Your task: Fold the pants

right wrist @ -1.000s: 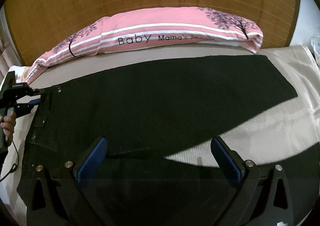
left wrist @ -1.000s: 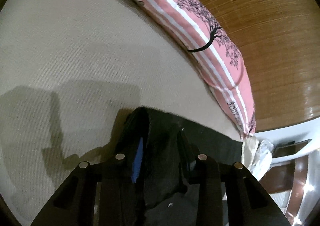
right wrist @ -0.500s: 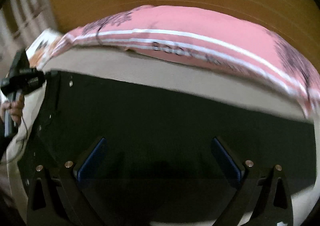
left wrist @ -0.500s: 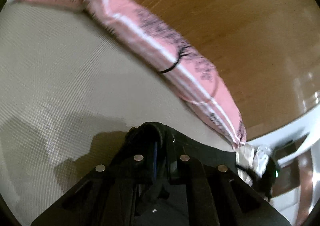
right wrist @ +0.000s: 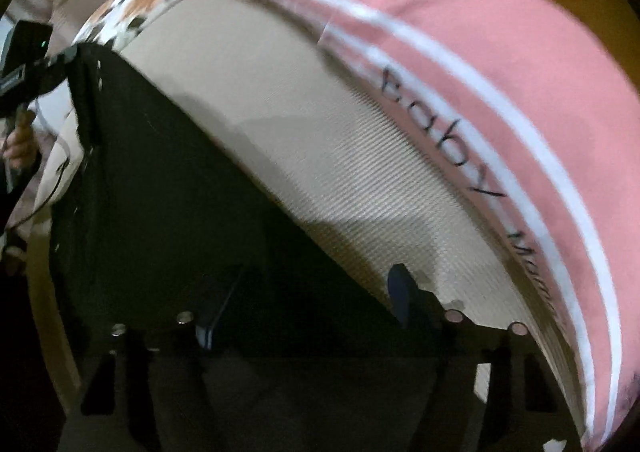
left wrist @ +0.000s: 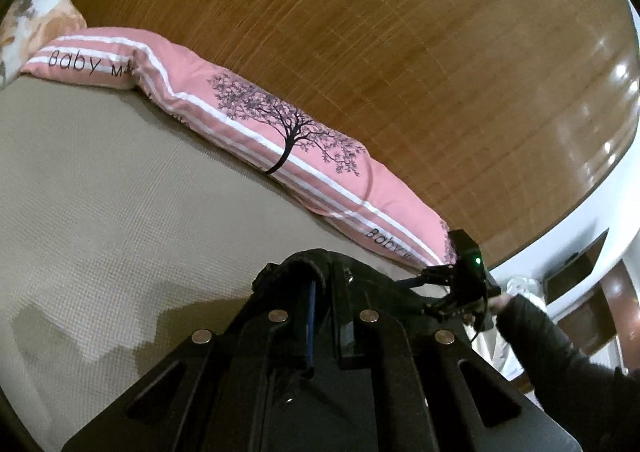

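- Bed surface (left wrist: 120, 180): one, beige; it carries the work.
- Pink bolster (left wrist: 304, 156): one, along the headboard. A patterned pillow (left wrist: 24, 24): one, at its end.
- Pants (right wrist: 168, 188): one black pair, partly raised off the bed, stretched between both tools. Judged: the fold is under way, not laid down; flattening and further folds remain.
- Left gripper (left wrist: 322, 292): fingers narrow, clamped on a bunched edge of the pants.
- Right gripper (right wrist: 308, 300): fingers spread wide, fabric lying between them; grip not confirmed.
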The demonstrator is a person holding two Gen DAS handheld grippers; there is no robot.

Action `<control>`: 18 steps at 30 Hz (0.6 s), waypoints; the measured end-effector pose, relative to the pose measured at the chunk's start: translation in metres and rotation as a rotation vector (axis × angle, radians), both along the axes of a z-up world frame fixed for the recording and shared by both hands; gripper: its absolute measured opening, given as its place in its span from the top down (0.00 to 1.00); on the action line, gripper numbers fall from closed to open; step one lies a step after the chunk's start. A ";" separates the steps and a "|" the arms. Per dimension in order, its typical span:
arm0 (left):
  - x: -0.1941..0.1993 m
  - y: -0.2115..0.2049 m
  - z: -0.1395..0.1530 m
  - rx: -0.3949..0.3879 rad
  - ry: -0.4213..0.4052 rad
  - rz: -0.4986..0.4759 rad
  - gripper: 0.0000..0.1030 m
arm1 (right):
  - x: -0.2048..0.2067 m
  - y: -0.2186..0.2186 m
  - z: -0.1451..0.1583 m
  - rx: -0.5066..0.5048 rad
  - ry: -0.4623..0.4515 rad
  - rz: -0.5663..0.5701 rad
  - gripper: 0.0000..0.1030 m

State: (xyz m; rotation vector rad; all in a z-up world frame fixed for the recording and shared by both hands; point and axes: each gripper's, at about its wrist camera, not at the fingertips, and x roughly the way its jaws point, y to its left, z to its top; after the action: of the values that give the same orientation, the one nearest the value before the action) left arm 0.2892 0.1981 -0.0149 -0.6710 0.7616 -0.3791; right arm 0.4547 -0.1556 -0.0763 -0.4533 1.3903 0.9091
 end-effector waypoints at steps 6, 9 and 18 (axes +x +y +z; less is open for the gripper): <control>0.002 -0.002 0.002 0.024 0.005 0.003 0.94 | 0.005 -0.003 -0.015 -0.026 0.079 0.048 0.59; 0.001 -0.003 0.003 0.034 0.008 0.000 0.94 | 0.005 -0.009 -0.021 -0.051 0.076 0.028 0.71; -0.001 -0.015 0.009 0.160 -0.010 0.001 0.94 | -0.037 -0.009 0.016 -0.080 -0.185 -0.075 0.92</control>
State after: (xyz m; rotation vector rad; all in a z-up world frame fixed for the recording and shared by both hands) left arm 0.2880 0.1832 -0.0058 -0.5190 0.7734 -0.3170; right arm 0.4173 -0.1643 -0.0598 -0.5295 1.2686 0.7337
